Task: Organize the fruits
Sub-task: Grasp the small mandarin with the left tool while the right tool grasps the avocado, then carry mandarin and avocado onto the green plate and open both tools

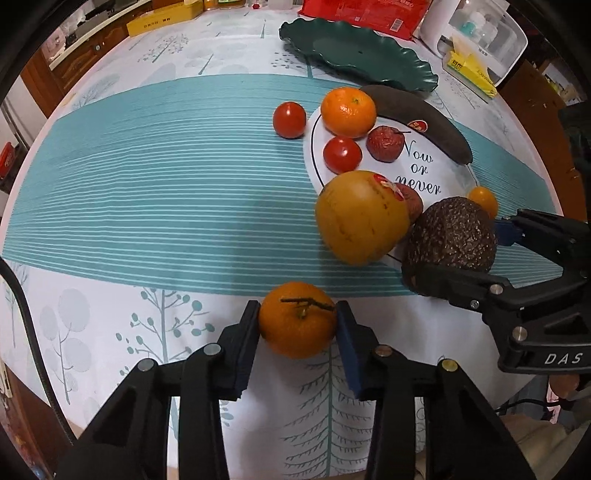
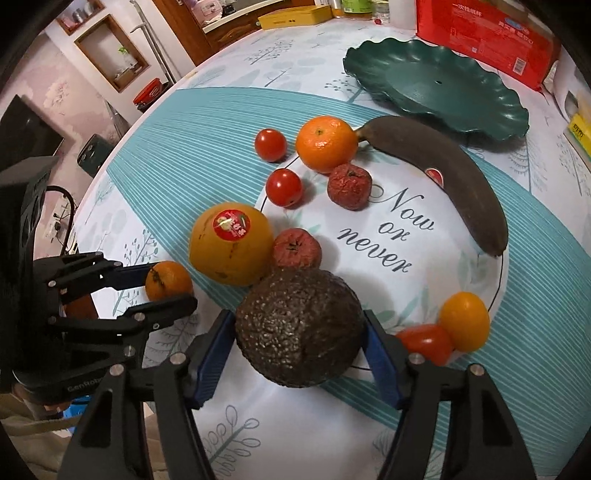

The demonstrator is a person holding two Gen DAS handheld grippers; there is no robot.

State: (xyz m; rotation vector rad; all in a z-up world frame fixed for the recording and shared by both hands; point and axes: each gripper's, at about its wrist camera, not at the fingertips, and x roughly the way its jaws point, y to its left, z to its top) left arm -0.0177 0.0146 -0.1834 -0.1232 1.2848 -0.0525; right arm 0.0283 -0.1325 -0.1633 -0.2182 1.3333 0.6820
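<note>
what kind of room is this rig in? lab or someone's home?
Most likely a home dining or living area, not a lab. The work surface is a round table under a tree-print tablecloth, wooden cabinets line the back, and a wallpapered wall has recessed shelf niches.

Red box (image 2: 487, 33), yellow pkg (image 1: 471, 72), tablecloth (image 1: 147, 166)

Wide striped stretch of table (image 1: 147, 177) left of fruit cluster open. Green dish (image 2: 436, 88) bare, reachable over banana (image 2: 450, 177). Yellow fruit (image 2: 231, 249), wrinkled red fruit (image 2: 297, 248), avocado (image 2: 299, 326) packed touching. Tomatoes (image 2: 424, 341) crowd avocado's right.
</note>
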